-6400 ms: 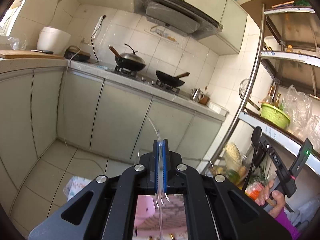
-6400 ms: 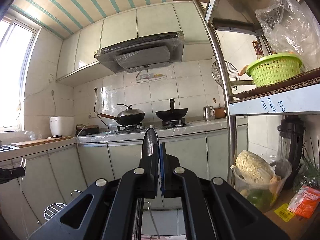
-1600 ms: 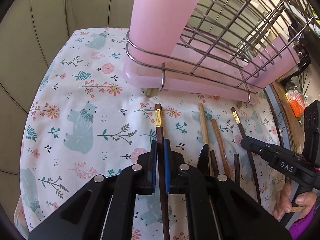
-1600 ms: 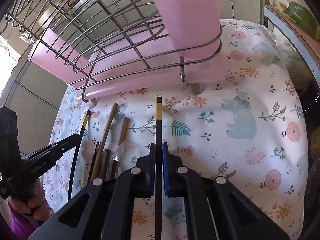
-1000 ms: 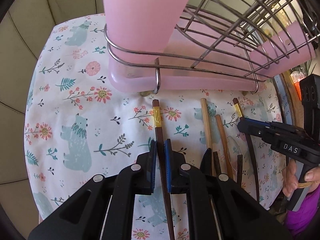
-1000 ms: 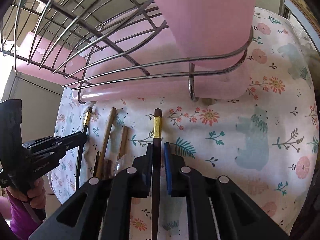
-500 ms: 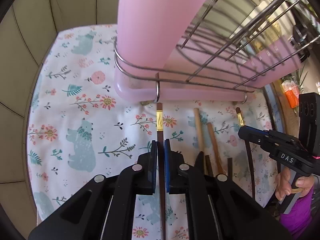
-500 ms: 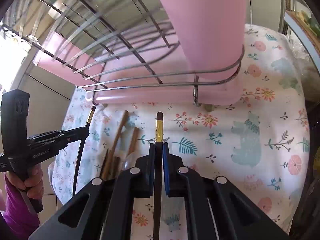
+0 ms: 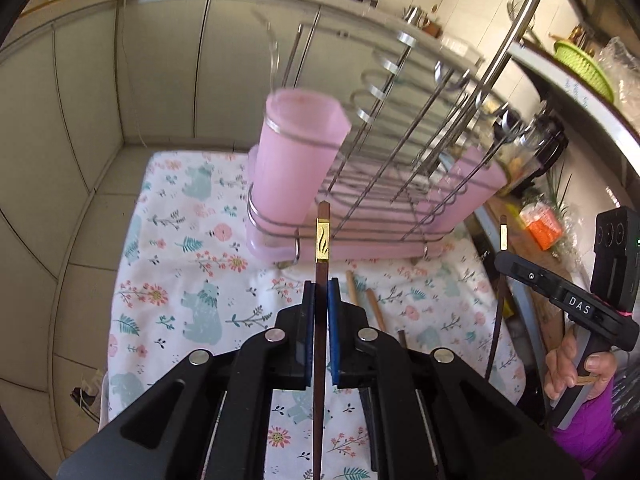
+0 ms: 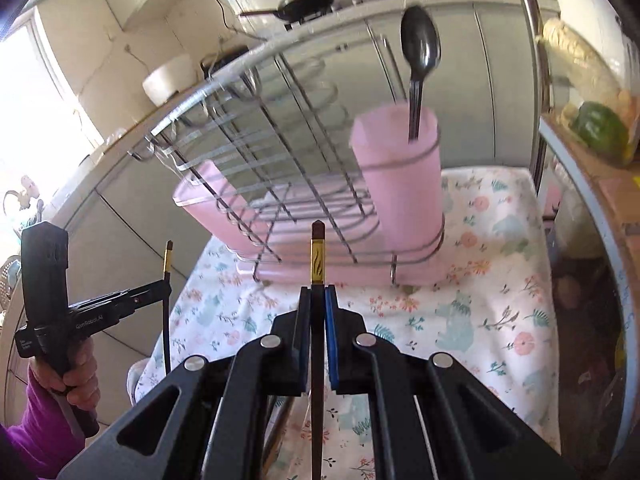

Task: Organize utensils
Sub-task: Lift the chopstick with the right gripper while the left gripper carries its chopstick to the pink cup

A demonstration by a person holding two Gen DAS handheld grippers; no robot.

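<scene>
The left gripper (image 9: 319,292) is being kept pinched on one dark chopstick (image 9: 321,264) with a gold band, and the right gripper (image 10: 318,298) is being kept pinched on a second matching chopstick (image 10: 317,264); both are being held in the air, tips pointing toward the rack. In the left wrist view the right-hand chopstick (image 9: 502,236) is being seen lifted beside the rack, clamped in the other gripper (image 9: 508,262).

Two pink cups are being carried at opposite ends of one wire dish rack (image 9: 400,152): the left cup (image 9: 296,160) is being occupied by a clear utensil, too blurred to name, and the right cup (image 10: 400,176) by one black spoon (image 10: 420,52). Two wooden handles (image 9: 374,306) are being left lying on the cloth just before the rack.

The floral cloth (image 9: 192,256) with bears is being spread over the surface. "DAS" is being shown on the right gripper's side; in the right wrist view, lettering on the left gripper's body (image 10: 90,322) is being read roughly as "GenRobot.AI".
</scene>
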